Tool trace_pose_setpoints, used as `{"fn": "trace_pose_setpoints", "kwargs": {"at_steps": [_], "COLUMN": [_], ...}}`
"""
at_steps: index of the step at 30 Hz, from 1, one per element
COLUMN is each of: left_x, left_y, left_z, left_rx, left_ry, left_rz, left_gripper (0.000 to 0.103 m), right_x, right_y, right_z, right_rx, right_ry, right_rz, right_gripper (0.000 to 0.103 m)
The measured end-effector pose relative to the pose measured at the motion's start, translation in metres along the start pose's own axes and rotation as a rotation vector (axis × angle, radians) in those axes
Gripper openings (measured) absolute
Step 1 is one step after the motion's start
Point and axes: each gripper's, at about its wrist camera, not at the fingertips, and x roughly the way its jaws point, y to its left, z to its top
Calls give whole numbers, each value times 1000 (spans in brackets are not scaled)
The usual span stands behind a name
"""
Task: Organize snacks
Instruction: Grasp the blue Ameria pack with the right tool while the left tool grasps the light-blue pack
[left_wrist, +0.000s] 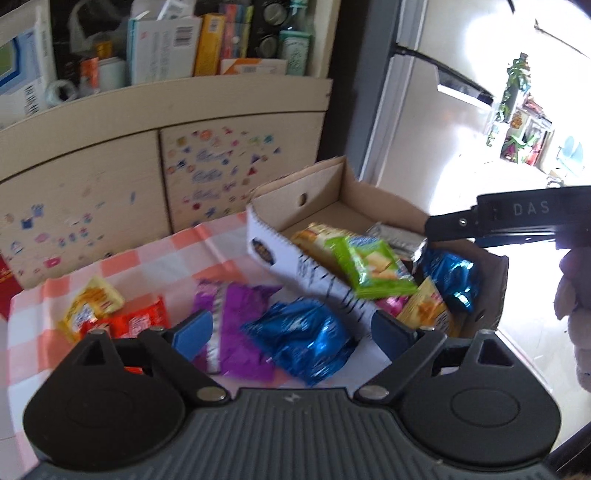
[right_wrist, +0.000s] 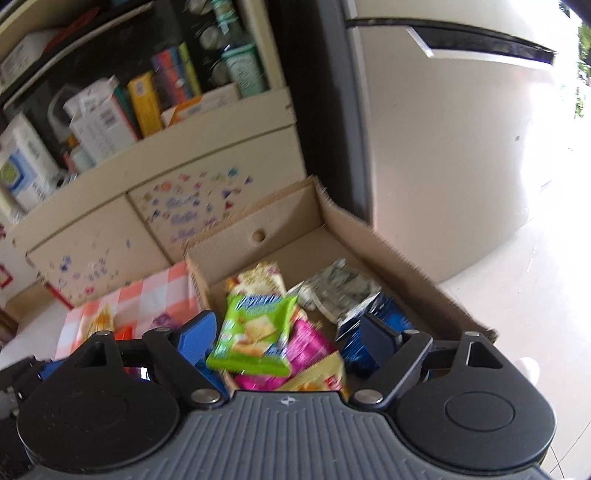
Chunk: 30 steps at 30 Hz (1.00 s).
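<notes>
1. Left wrist view: left gripper (left_wrist: 291, 330) has jaws apart and empty over a blue pack (left_wrist: 301, 341) and a purple pack (left_wrist: 236, 332) on the checked counter (left_wrist: 155, 258), probably the next pick.
2. Right gripper (right_wrist: 286, 341) has jaws apart and unloaded above the box (right_wrist: 388, 243); a green pack (right_wrist: 255, 338) lies on top, glossy and crinkled.

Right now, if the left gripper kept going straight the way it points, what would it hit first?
Most likely the blue foil packet lying on the checked cloth, with the purple wrapper just beside it. The left gripper is open and empty. Depth is hard to judge through the fisheye blur.
</notes>
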Motion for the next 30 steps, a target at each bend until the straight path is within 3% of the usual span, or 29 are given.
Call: {"fn": "trace_pose_setpoints", "kwargs": {"at_steps": [6,14,30], "left_x": [-8,-17,-38], "left_y": [23,38,74], "left_z": [-20,-44,-74], "left_rx": [-8,-8,-99], "left_ry": [47,96,108], "left_rz": [75,114,165], "left_gripper": [93,93,93], "right_x": [6,6,-6], "right_y": [21,47,76], "right_z": [-16,-30,-78], "right_rx": [-58,-132,-203], "right_ry": [38,54,96], "right_rz": [33,68,122], "right_gripper": [90,90,91]}}
